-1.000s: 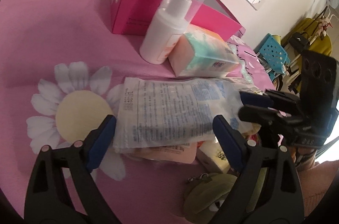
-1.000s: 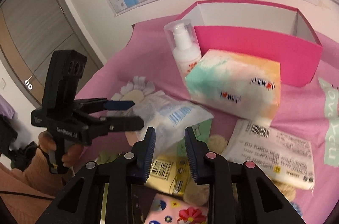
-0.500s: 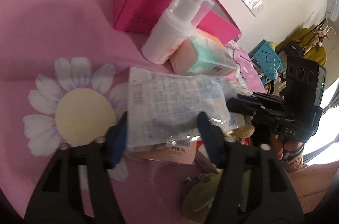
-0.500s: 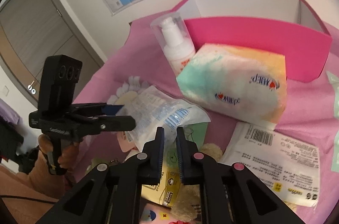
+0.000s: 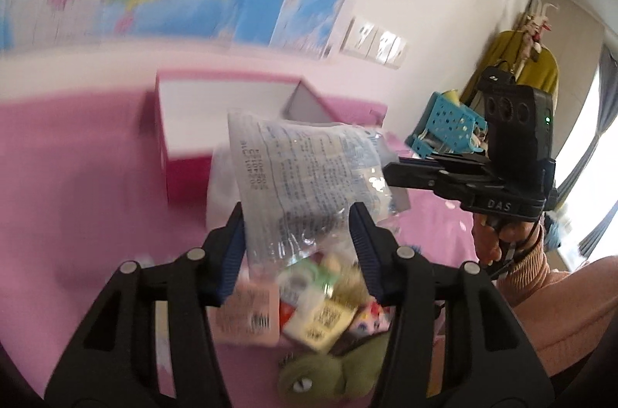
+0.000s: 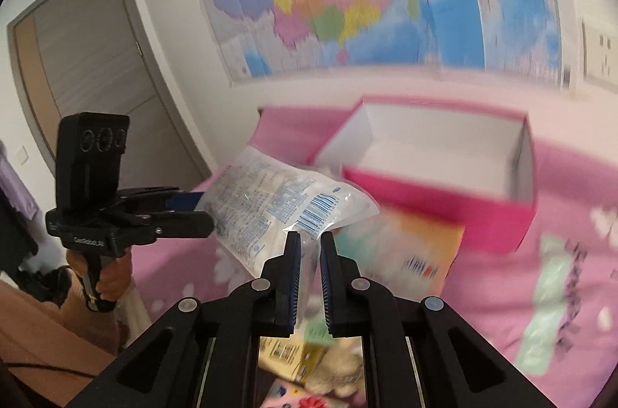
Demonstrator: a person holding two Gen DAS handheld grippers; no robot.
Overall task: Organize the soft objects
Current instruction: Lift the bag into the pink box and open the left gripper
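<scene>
The clear plastic pack (image 5: 305, 184), crinkly with blue print and soft white filling, hangs in the middle of the frame in front of the open pink box (image 6: 436, 168). The left claw (image 5: 297, 234) is clenched on its lower part; the right claw (image 6: 309, 245) pinches its corner. I judge the carrying step; next, lower it into the box and release.
</scene>
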